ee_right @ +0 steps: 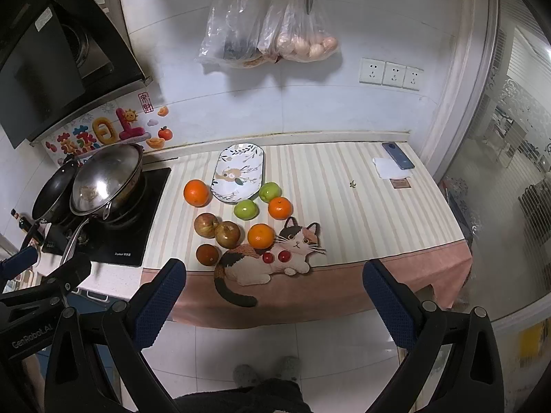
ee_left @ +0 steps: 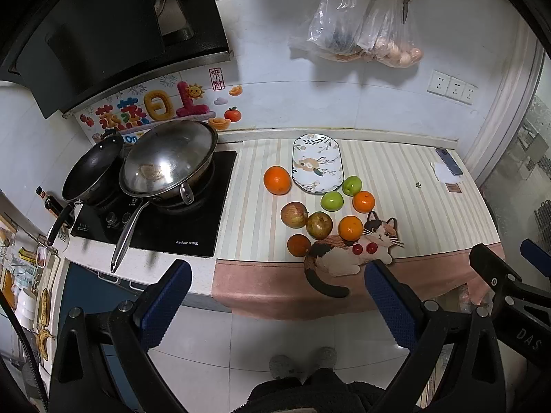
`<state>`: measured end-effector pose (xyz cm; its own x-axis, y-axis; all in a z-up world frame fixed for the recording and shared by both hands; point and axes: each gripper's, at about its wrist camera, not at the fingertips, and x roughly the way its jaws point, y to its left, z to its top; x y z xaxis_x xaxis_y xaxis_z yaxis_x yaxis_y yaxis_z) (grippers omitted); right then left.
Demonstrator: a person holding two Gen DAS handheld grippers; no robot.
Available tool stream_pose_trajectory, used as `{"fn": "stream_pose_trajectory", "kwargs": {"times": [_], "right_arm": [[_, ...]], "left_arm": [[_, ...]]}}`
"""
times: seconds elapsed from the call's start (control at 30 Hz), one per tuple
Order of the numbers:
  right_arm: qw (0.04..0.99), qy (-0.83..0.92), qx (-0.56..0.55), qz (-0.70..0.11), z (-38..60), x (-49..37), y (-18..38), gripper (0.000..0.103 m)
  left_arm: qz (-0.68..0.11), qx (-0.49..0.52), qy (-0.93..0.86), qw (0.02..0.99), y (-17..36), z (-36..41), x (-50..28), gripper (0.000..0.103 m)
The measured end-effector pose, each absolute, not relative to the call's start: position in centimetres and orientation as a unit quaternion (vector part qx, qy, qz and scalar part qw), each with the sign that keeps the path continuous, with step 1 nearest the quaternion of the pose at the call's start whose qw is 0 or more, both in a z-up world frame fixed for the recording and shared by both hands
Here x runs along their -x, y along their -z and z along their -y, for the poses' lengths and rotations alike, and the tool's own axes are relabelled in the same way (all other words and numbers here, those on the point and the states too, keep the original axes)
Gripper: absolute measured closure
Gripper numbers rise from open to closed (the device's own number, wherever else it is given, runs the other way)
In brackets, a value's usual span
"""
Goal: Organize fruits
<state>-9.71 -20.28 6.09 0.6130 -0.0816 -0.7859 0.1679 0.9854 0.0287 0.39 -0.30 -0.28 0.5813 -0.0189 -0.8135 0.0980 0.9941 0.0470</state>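
An oval patterned plate (ee_left: 316, 163) (ee_right: 237, 175) lies bare at the back of the striped counter cloth. Around its near end lie several fruits: a large orange (ee_left: 277, 180) (ee_right: 197, 192) to its left, two green apples (ee_left: 332, 200) (ee_right: 246, 209), smaller oranges (ee_left: 350, 228) (ee_right: 261, 236), two red-brown apples (ee_left: 293, 214) (ee_right: 227, 234) and a dark orange (ee_left: 299, 244) (ee_right: 208, 254). My left gripper (ee_left: 277, 273) and right gripper (ee_right: 273, 272) both hang open before the counter's front edge, well short of the fruit, nothing between their fingers.
A cat-shaped mat (ee_left: 351, 251) (ee_right: 272, 261) with two cherries lies at the counter's front. A stove (ee_left: 165, 220) with a wok and pan stands left. A phone and paper (ee_right: 396, 161) lie back right. Bags and scissors (ee_right: 275, 34) hang on the wall.
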Motion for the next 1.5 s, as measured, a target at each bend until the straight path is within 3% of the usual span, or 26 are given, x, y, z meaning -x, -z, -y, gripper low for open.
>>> {"fn": "stream_pose_trajectory", "kwargs": {"times": [1.5], "right_arm": [[0.899, 0.066, -0.056, -0.428, 20.0, 10.5, -7.1, 0.0]], "left_arm": [[-0.447, -0.04, 0.031, 0.893, -1.1, -0.1, 0.3, 0.0]]}}
